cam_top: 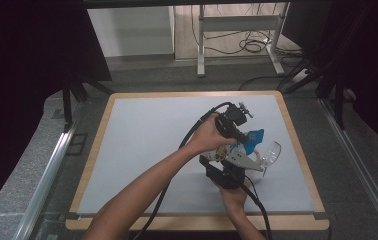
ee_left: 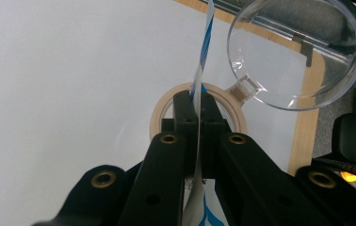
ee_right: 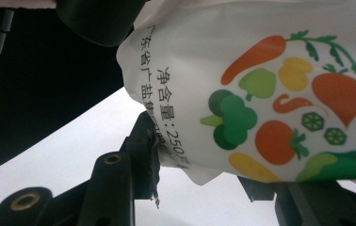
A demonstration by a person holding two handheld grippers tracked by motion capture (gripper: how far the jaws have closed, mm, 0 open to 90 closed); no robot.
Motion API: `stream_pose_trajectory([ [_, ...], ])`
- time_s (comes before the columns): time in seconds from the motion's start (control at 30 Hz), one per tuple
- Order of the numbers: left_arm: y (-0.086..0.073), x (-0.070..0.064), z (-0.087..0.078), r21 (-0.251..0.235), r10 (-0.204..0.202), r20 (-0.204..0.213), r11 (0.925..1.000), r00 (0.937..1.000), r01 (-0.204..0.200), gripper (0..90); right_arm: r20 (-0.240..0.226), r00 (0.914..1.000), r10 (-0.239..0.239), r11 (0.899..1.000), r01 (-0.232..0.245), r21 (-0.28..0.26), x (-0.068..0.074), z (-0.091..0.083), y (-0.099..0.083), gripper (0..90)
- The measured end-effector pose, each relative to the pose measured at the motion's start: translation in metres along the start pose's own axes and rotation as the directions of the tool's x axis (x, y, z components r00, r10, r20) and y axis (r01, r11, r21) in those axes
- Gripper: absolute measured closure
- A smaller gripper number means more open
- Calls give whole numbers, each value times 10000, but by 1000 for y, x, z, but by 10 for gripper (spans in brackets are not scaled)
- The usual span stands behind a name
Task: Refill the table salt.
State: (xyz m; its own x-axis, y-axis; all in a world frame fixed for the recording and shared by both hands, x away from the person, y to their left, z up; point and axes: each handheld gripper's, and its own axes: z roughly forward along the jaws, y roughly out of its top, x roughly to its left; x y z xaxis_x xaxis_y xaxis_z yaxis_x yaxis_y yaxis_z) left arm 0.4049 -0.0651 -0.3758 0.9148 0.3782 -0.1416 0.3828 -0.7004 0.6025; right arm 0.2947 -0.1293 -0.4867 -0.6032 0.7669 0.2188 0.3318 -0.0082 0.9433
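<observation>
A white packet (ee_right: 270, 70) printed with vegetables and blue (cam_top: 253, 139) hangs over the table's right part. My left gripper (cam_top: 241, 134) comes in from the left on a crossed forearm. It (ee_left: 198, 106) is shut on the packet's thin edge (ee_left: 203, 52). Just nearer the person is my right gripper (cam_top: 237, 164). In the right gripper view its jaws (ee_right: 202, 165) stand apart, with the packet's lower corner between them and the right jaw partly hidden. A clear round jar (cam_top: 272, 152) lies just right of both grippers, and beside it (ee_left: 298, 52) sits a wooden ring (ee_left: 159, 113).
The grey mat (cam_top: 147, 145) covers a wood-edged table (cam_top: 302, 150); its left and far parts are bare. Black cables (cam_top: 197, 127) trail from both grippers toward the person. A white desk frame (cam_top: 237, 30) and floor cables stand beyond the table.
</observation>
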Motion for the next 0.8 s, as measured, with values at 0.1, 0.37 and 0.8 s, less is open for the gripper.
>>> stream_pose_trajectory([
  [0.1,0,0,0,18,17,2,10000,10000,-17,900,2,10000,5,10000,-5,-20,0,0,0,558],
  [0.37,0,0,0,7,34,16,10000,10000,-34,900,-17,10000,-26,10000,26,-36,1,-1,1,559],
  [0.8,1,-1,0,-20,18,18,10000,10000,-18,900,37,9999,-139,9999,139,-71,0,-1,2,560],
])
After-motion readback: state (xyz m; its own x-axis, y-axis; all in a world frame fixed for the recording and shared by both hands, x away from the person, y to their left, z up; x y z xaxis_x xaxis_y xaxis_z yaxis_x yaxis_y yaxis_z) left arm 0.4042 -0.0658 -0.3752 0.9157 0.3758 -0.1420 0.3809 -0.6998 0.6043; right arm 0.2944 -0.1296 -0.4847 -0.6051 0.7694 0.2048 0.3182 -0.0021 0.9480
